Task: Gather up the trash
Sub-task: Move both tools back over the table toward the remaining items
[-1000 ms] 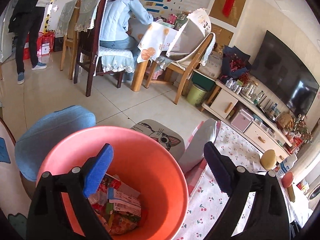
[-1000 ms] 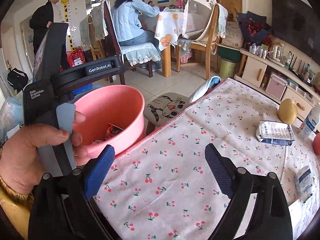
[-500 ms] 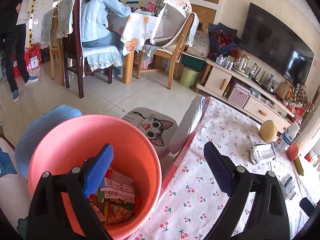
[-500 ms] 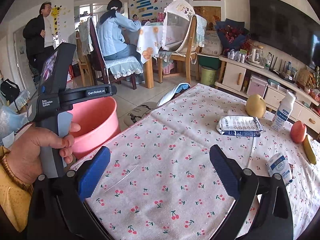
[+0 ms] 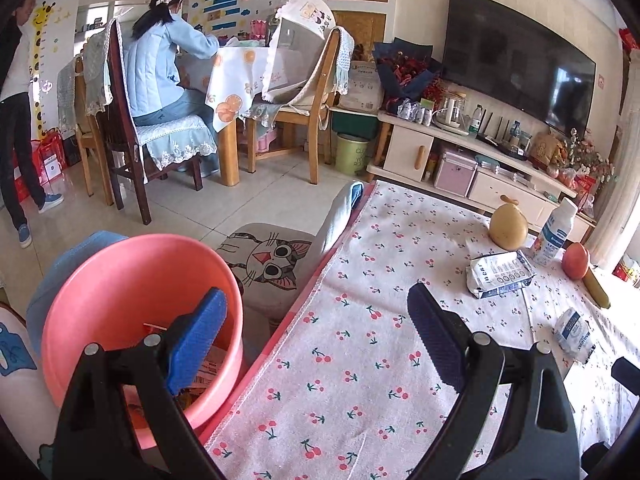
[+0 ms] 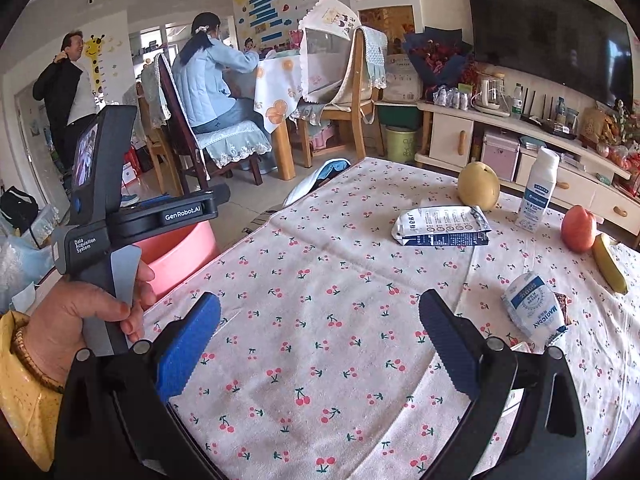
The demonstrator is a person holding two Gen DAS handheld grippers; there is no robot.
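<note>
A pink bucket (image 5: pixel 120 280) with wrappers (image 5: pixel 208 368) inside stands on the floor at the left edge of the cherry-print table (image 5: pixel 352 360). My left gripper (image 5: pixel 316 300) is open and empty, with one finger over the bucket and the other over the cloth. My right gripper (image 6: pixel 320 304) is open and empty above the cloth (image 6: pixel 320 260). A flattened white-and-blue packet (image 6: pixel 440 226) lies ahead of it. A crumpled white wrapper (image 6: pixel 534 308) lies to its right. A hand holds the left gripper's body (image 6: pixel 100 220) in front of the bucket (image 6: pixel 176 248).
A pear (image 6: pixel 478 186), a white bottle (image 6: pixel 538 192), an apple (image 6: pixel 578 228) and a banana (image 6: pixel 608 264) stand on the far right of the table. A cat-face stool (image 5: pixel 268 264) sits beside the bucket. One person sits at a dining table; another stands far left.
Both views have swung right, away from the bucket and over the table. The left gripper has left the bucket's mouth for the table edge. The right jaws widened slightly.
</note>
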